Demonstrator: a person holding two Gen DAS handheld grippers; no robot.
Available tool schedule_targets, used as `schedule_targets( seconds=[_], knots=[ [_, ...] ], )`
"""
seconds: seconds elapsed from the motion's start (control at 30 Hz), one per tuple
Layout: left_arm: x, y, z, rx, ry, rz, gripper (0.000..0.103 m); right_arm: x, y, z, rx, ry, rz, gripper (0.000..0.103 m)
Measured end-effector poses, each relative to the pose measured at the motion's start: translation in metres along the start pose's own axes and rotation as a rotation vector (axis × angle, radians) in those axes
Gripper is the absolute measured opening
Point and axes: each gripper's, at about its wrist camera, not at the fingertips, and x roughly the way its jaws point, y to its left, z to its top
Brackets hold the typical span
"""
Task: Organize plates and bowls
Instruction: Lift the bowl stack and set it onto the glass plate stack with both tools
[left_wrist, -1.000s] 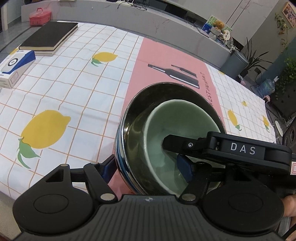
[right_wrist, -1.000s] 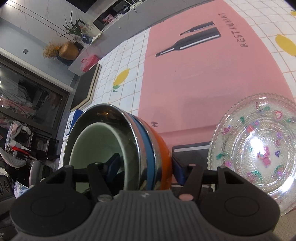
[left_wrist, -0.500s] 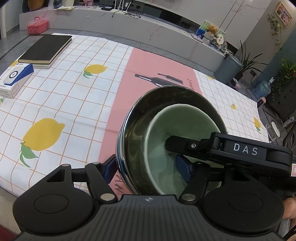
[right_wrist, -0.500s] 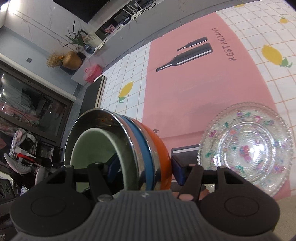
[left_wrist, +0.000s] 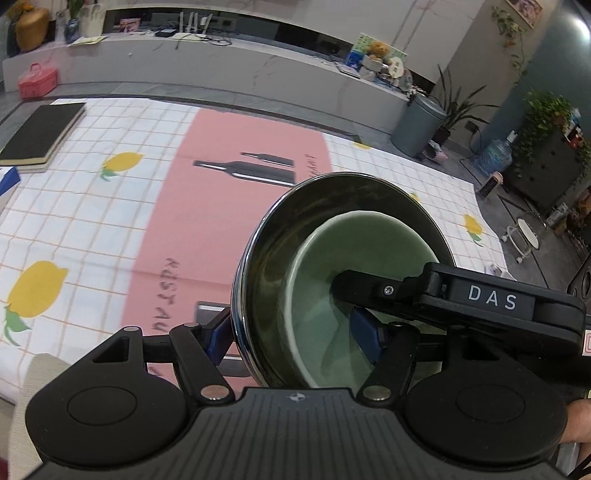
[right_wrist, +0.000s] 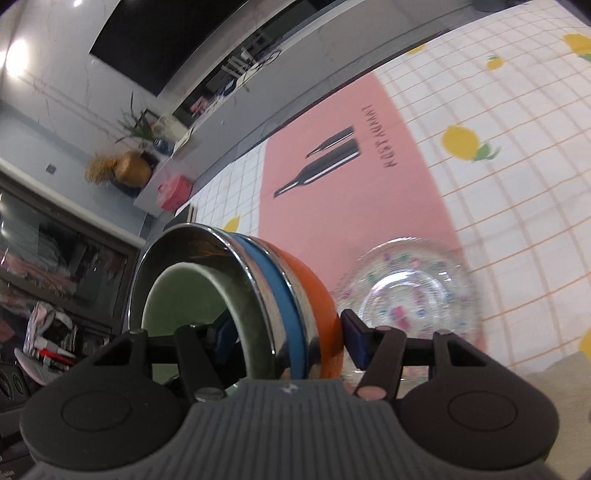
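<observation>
Both grippers clamp the nested bowl stack: left gripper fingers pinch its wall, right gripper fingers pinch the opposite side, above the table. Farther off, the glass plate lies on the cloth.

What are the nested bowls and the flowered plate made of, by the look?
Green inner bowl: matte, thick rim, probably ceramic or melamine.
Outer bowl: mirror-bright rim and dark reflective inside, looks like stainless steel.
Blue bowl and orange bowl: chrome rims with coloured shells, likely steel with plastic or painted outers.
Plate: see-through, beaded, floral print; pressed glass or clear plastic.
</observation>
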Motion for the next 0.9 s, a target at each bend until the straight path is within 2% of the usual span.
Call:
schedule_targets(
  seconds=[0.17,0.43,0.63,0.77,0.9],
  knots=[
    [0.023,-0.016,-0.002,0.024,0.032,-0.02,0.078,-0.004,-0.028,0.007,0.041,-0.002,-0.024,0.059],
    [0.066,-0.028,-0.001,0.056,0.112,-0.003,0.078,0.019,-0.068,0.014,0.129,0.04,-0.054,0.059],
    [0.083,-0.025,-0.006,0.046,0.155,0.006,0.077,0.037,-0.076,0.015,0.132,0.083,-0.1,0.059],
    [0.087,-0.024,-0.009,0.061,0.154,0.029,0.078,0.046,-0.079,0.015,0.145,0.1,-0.103,0.059],
    [0.088,-0.019,-0.007,0.057,0.147,0.02,0.078,0.047,-0.077,0.016,0.129,0.093,-0.11,0.059]
  ],
)
